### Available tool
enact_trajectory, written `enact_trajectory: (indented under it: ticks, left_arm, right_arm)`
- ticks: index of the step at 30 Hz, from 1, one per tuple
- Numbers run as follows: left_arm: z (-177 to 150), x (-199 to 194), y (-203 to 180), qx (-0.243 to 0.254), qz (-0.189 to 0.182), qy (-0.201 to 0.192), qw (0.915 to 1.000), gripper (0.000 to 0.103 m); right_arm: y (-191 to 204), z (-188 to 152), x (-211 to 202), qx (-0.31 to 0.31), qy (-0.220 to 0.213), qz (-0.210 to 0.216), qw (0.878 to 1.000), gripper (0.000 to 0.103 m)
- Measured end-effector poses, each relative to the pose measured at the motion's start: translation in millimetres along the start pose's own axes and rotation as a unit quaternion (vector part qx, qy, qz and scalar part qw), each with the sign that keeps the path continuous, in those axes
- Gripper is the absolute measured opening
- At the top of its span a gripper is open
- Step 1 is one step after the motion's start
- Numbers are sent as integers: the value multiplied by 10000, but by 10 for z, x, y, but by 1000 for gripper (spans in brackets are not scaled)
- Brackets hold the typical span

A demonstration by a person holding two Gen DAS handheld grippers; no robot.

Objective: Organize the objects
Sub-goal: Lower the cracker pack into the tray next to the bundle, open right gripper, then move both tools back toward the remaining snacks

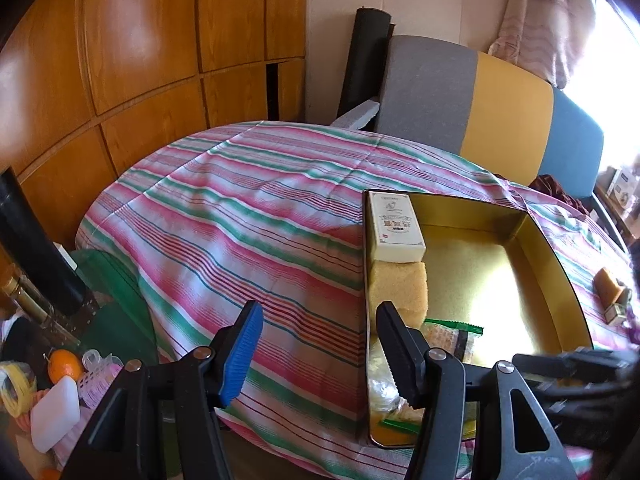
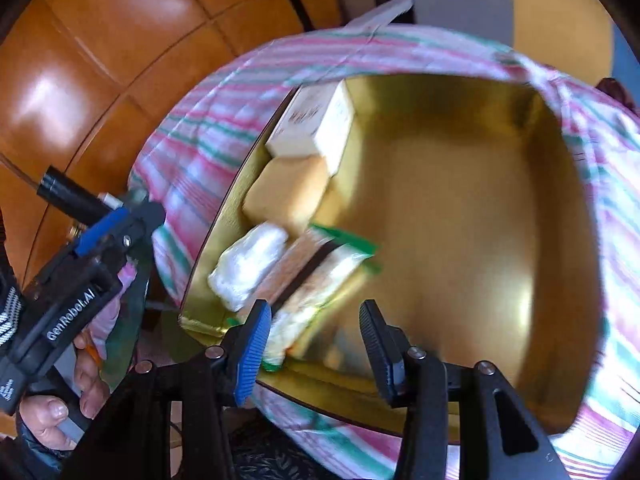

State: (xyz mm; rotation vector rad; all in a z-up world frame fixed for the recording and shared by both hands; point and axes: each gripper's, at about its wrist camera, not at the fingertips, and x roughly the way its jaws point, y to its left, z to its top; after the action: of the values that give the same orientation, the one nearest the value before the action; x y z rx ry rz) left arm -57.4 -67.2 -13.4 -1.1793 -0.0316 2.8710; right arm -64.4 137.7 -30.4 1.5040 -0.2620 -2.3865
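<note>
Left wrist view: left tongs (image 1: 316,354) released, empty, parked over the striped counter (image 1: 248,216) beside the gold tin (image 1: 560,276), out of the way.
Right wrist view: right tongs (image 2: 314,346) released over the tin's near edge; snack packet (image 2: 316,280) lies free inside, packed along the wall with the sponge (image 2: 288,196) and white box (image 2: 316,124) to save room.

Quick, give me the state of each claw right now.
Left claw: open, holding nothing, above the striped cloth beside the gold tin.
Right claw: open, holding nothing, above the snack packet in the tin.
</note>
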Motion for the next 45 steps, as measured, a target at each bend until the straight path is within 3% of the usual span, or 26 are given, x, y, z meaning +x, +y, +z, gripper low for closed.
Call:
enact_trajectory:
  ticks: [7, 15, 21, 24, 31, 38, 41, 45]
  left_arm:
    - [-39, -43, -186, 262, -109, -76, 9996, 66]
    - [-2, -70, -489, 438, -493, -124, 9977, 75]
    - [91, -160, -892, 833, -1040, -260, 9907, 81]
    - [149, -215, -1143, 1040, -1271, -300, 9860, 87]
    - [214, -360, -1857, 1746, -1769, -367, 9679, 90]
    - [183, -481, -2691, 2556, -2249, -323, 9397, 89]
    - [152, -490, -3051, 2821, -2520, -154, 9256, 84]
    - [102, -433, -3474, 3071, -2706, 83, 9124, 77]
  right_arm:
    - [-323, -90, -416, 232, -651, -467, 9965, 55]
    - [-957, -321, -860, 866, -947, -777, 9887, 59]
    - [-1612, -606, -1168, 1700, -1029, -1226, 9724, 59]
    - [-2036, -812, -1404, 2261, -1068, -1536, 9560, 59]
    - [-2759, -1274, -1993, 3146, -1256, -2324, 9117, 59]
    - [-3241, -1609, -2404, 3749, -1568, -2652, 8744, 59]
    - [-3345, -1663, -2432, 3882, -1637, -2614, 8685, 59]
    - [-3420, -1715, -2394, 3958, -1631, -2449, 8699, 59]
